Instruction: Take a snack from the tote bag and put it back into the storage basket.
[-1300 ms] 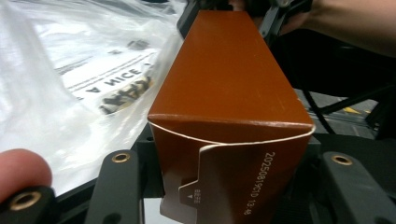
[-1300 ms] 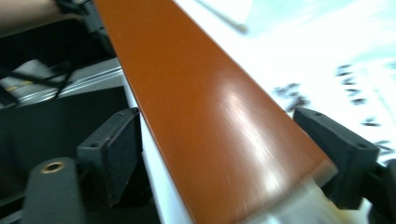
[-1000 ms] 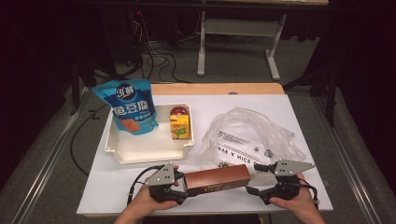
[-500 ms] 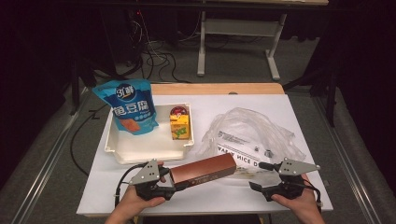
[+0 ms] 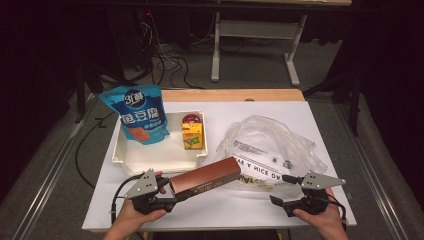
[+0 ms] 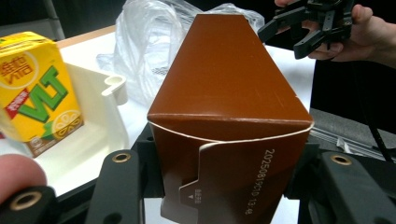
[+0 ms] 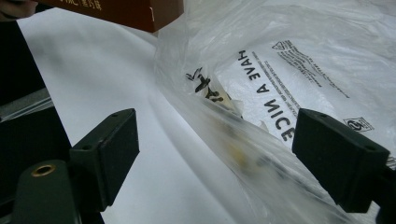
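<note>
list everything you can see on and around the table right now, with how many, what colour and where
brown box: one, brown, long carton, near edge of the table, one end in the left gripper, other end angled toward the bag
plastic bag: one, clear with black print, right half of the table
tray: one, white, left half of the table
snack pouch: one, blue, standing in the tray's left part
drink carton: one, yellow, in the tray's right part
table: one, white top with a wooden far edge
cables: several, black, on the floor behind the table
left gripper: one, black, shut on the brown box
right gripper: one, black, open, at the bag's near edge
hands: two, each holding a gripper
</note>
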The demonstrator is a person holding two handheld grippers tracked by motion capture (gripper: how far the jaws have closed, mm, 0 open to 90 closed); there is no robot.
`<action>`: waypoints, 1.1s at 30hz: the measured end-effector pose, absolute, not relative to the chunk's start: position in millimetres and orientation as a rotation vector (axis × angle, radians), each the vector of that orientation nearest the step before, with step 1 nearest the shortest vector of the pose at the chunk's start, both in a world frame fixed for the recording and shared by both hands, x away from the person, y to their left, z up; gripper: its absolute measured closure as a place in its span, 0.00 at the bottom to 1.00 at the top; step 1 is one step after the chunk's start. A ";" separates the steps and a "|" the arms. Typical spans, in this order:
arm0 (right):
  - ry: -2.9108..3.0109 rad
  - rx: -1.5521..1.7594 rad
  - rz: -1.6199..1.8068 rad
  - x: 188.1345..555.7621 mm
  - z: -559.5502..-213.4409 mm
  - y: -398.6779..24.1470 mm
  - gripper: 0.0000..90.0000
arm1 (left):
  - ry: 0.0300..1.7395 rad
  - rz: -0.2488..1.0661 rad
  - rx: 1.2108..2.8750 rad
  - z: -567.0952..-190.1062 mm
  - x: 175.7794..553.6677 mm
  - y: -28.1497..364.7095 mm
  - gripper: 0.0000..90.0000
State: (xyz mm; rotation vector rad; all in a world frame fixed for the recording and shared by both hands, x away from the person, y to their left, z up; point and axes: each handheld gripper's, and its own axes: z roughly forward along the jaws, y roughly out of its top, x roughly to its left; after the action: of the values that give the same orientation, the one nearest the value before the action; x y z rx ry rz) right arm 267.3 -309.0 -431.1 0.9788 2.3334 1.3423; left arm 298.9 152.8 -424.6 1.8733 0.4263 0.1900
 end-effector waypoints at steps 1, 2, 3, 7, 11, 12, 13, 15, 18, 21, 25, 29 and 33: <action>2.332 0.981 1.340 267.3 -431.3 -309.3 0.16 | 0.428 0.195 1.880 -424.6 298.8 154.2 0.53; 2.330 0.985 1.333 267.2 -431.5 -309.7 0.16 | 0.431 0.193 1.880 -424.8 298.7 155.6 0.53; 2.324 0.991 1.329 267.2 -431.9 -310.1 0.16 | 0.434 0.196 1.880 -425.1 298.7 157.2 0.53; 2.317 1.006 1.323 267.1 -434.4 -311.2 0.15 | 0.449 0.210 1.876 -424.3 297.8 163.7 0.53; 2.314 1.019 1.310 267.1 -435.8 -311.5 0.15 | 0.467 0.225 1.872 -423.2 296.4 174.4 0.53; 2.313 1.018 1.311 267.2 -435.9 -311.6 0.15 | 0.470 0.228 1.873 -423.2 295.9 176.4 0.53; 2.312 1.018 1.311 267.2 -435.9 -311.7 0.15 | 0.475 0.236 1.874 -423.4 295.3 179.1 0.53; 2.314 1.017 1.309 267.4 -436.0 -311.9 0.15 | 0.485 0.240 1.878 -424.0 294.1 184.6 0.53; 2.313 1.021 1.309 267.3 -436.0 -311.9 0.15 | 0.498 0.252 1.884 -424.8 292.2 193.1 0.53; 2.312 1.024 1.315 267.4 -435.8 -312.1 0.15 | 0.517 0.267 1.888 -426.2 290.2 202.7 0.53; 2.316 1.023 1.311 267.8 -436.2 -311.9 0.15 | 0.541 0.283 1.881 -426.7 288.7 214.1 0.53; 2.317 1.024 1.312 268.0 -436.4 -311.1 0.15 | 0.569 0.308 1.877 -427.2 288.5 224.1 0.53; 2.317 1.019 1.314 268.4 -436.4 -310.9 0.15 | 0.597 0.319 1.881 -430.7 290.8 230.4 0.53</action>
State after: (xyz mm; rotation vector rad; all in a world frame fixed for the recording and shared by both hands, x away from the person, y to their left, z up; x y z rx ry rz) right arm 268.4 -310.9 -436.4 1.0195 2.3173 1.3139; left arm 290.8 230.4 -430.7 1.8807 0.5973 0.3193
